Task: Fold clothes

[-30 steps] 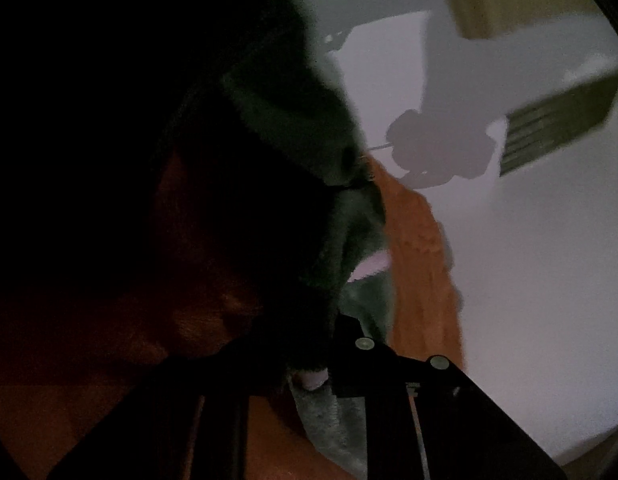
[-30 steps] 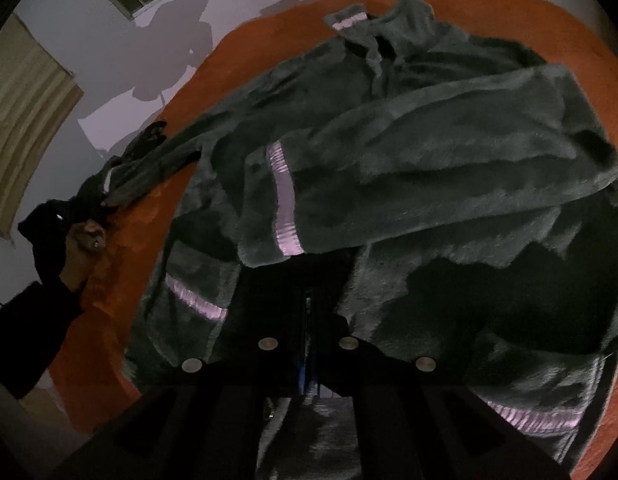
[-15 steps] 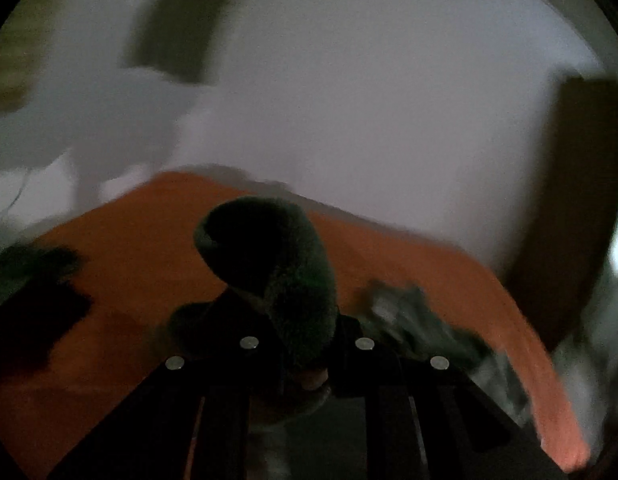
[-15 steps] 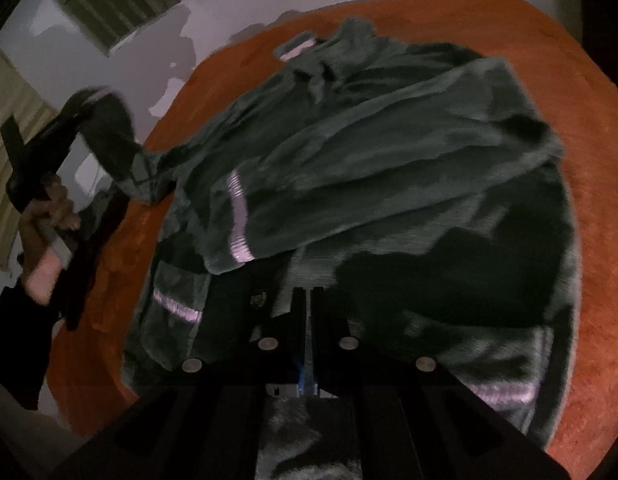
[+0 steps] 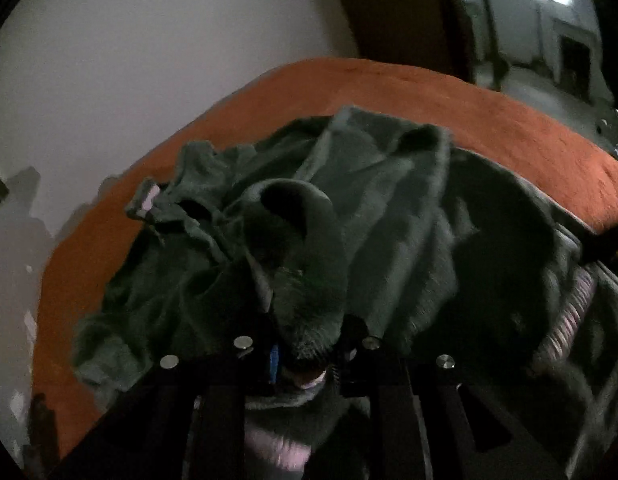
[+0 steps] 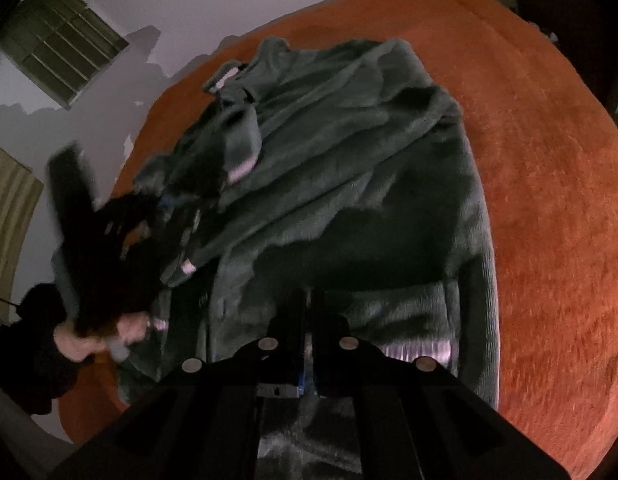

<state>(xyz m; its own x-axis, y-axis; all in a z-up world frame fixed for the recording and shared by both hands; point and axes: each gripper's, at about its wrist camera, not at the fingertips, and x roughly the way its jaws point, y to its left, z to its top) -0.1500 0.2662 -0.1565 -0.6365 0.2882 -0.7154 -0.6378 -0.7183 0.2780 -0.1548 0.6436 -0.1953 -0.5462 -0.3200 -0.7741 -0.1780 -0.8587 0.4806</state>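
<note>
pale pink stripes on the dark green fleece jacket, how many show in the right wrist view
5: collar tab, folded sleeve cuff, a short bit below it, one by the hand, hem band. Folds may hide more.

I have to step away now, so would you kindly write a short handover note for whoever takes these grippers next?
Left gripper: its jaws have just been opening a little, with the sleeve of the green fleece jacket still between them, over the jacket's body.
Right gripper: shut, low over the hem; whether it pinches cloth is unclear.
The jacket lies on the orange blanket.
Done: one sleeve already lies across the chest.
Left: lay this sleeve down, then fold the body.
</note>
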